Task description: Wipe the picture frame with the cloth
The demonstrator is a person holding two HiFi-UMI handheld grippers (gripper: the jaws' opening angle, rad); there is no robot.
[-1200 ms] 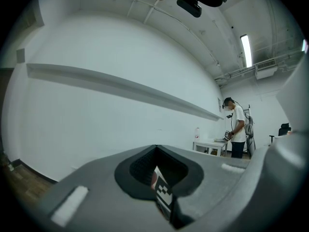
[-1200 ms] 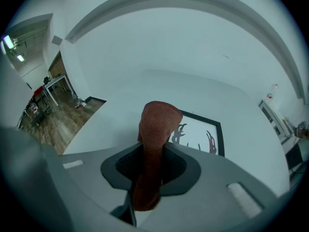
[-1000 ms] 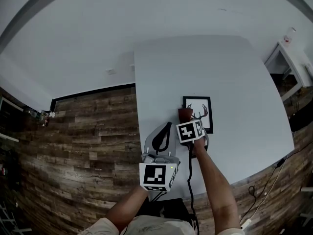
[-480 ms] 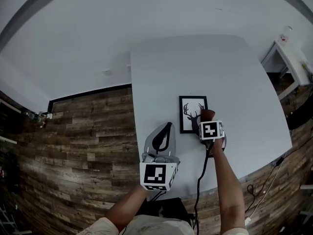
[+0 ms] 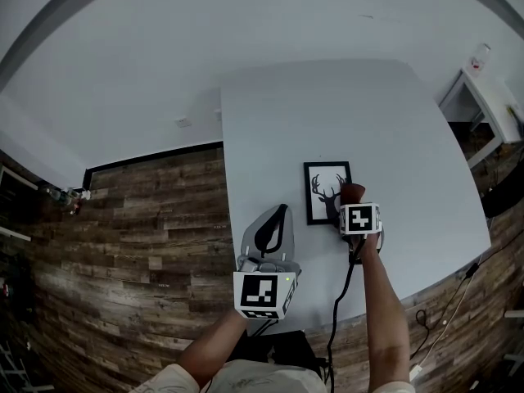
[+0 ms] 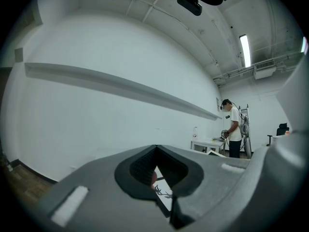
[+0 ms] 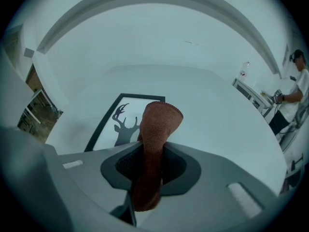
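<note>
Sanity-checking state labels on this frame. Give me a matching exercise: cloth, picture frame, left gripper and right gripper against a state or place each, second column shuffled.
Column 1
1. cloth
2. picture frame
3. left gripper
4. right gripper

Column 2
a. lies flat on the white table, deer print facing up
b. jaws together, nothing between them
c. rust-brown, sticks out past the jaws that clamp it
d. jaws shut on fabric, next to the frame

Pairs: 1-c, 2-a, 3-b, 4-d
</note>
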